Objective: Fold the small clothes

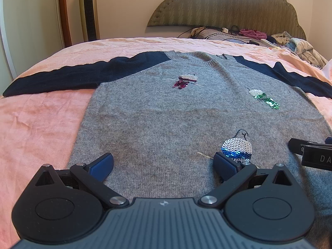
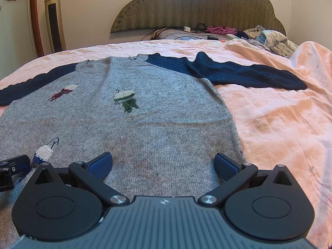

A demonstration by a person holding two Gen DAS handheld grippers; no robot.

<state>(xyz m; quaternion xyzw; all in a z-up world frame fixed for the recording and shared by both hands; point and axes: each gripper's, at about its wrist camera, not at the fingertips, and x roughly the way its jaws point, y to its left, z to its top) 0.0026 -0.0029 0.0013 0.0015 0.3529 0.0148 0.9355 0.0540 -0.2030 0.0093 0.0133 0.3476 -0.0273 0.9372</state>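
While both tongs hang over the hem end of the sweater [image 1: 166, 108], nothing is gripped. The left tongs [image 1: 164, 166] have their blue pads spread wide apart, with grey knit showing bare between them; the right tongs [image 2: 164, 166] are spread just as wide over the same cloth. The sweater lies flat and face up on the pink sheet [image 1: 41, 124], running away ahead of both tongs to its collar. Its dark sleeves stretch out sideways, one far ahead-left of the left tongs [image 1: 62, 76], the other far ahead-right of the right tongs [image 2: 238, 72]. A blue sequin bird [image 1: 236, 149] sits just beside the left tongs' right pad; red [image 1: 184, 81] and green [image 1: 263, 98] birds lie farther ahead. Beyond the collar stands the headboard [image 1: 228, 6], with a clothes heap [image 2: 269, 37] near it.
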